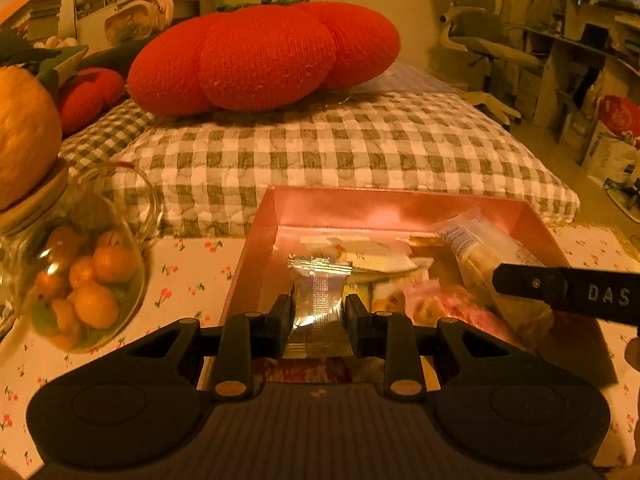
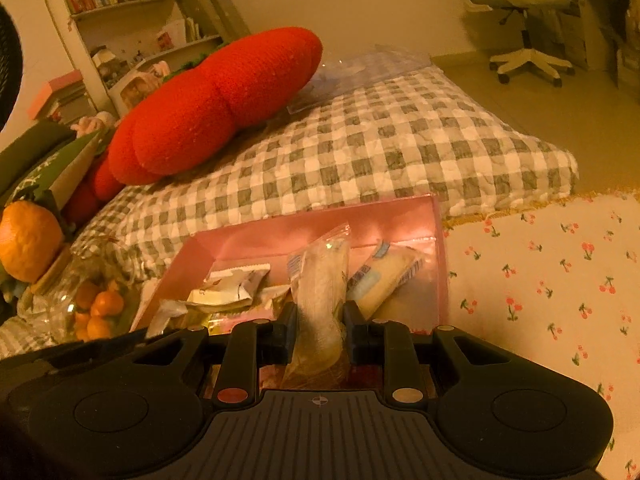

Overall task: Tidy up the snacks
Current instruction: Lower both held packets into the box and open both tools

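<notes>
I'm seeing a big red knitted cushion (image 1: 264, 54) lying on a grey checked quilt (image 1: 320, 156). A glass jar (image 1: 80, 276) of small oranges is standing to the left on the cherry-print cloth (image 2: 552, 280). An office chair (image 2: 520, 12) is sitting well behind.

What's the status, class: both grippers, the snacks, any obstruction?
Left gripper shut on silver packet. Right gripper shut on clear-wrapped snack. Both over pink box. Nothing blocking.
</notes>
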`<state>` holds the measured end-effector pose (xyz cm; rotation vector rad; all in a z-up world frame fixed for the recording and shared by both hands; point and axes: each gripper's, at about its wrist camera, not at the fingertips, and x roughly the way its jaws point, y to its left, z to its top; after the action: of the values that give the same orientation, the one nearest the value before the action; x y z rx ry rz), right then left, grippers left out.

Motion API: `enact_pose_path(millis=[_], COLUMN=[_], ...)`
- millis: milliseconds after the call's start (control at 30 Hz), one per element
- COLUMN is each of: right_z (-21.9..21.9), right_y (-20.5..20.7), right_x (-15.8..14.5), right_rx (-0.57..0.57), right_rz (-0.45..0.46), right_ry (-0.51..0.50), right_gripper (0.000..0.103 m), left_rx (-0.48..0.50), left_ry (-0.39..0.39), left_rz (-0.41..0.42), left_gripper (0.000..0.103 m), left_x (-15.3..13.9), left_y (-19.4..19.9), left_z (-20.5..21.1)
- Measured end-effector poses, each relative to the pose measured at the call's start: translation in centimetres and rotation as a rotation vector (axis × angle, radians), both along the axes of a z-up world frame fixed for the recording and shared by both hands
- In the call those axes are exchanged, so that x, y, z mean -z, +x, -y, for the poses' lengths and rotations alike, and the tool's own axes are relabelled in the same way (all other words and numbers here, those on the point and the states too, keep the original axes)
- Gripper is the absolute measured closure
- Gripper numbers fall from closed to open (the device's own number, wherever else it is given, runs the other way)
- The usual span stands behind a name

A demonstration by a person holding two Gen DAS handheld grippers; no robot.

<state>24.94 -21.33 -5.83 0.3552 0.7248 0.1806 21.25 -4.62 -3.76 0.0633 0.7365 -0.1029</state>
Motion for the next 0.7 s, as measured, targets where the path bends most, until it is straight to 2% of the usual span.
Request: enact_pose_path(millis=[133,200,267,333,400,500,700], right_z=[-0.1,-0.2,-0.3,-0.2,-0.3,-0.3,-0.1], right_y=[0.3,0.4,0.4,0.3,0.1,0.0,-0.6], right_x=[0.1,0.1,0.0,-0.2,-0.5,-0.8,-1.4], right_rx=[-0.005,-0.008,-0.009,-0.008,-0.007,-0.004,0.009], right_rz=[0.01,0.016,0.018,0.028,0.041,0.043,0.032], right_ry=[-0.007,-0.01,-0.015,-0.011,-0.008,-0.009,-0.01], right_gripper=[0.075,0.075,0.07,0.055,0.05,0.048,0.037], left_rx=[-0.001,-0.004,-0.01,-0.018,-0.02,-0.018,-0.022], left_ry=[0.009,0.01,0.007,0.006,0.006,0.009,0.001], left_rz=[0.006,0.015,0.024,0.033,0.035,0.036,0.027], left_gripper=[0.073,0.064,0.051,0.044,0.041,0.035,0.029], left_x=[0.3,0.4,0.5,0.5,0.5,0.4,-0.3], left_y=[0.2,0.1,0.0,-0.2,-0.2,-0.3,-0.9], left_z=[0.2,0.3,0.2,0.2,0.2,0.3,0.2])
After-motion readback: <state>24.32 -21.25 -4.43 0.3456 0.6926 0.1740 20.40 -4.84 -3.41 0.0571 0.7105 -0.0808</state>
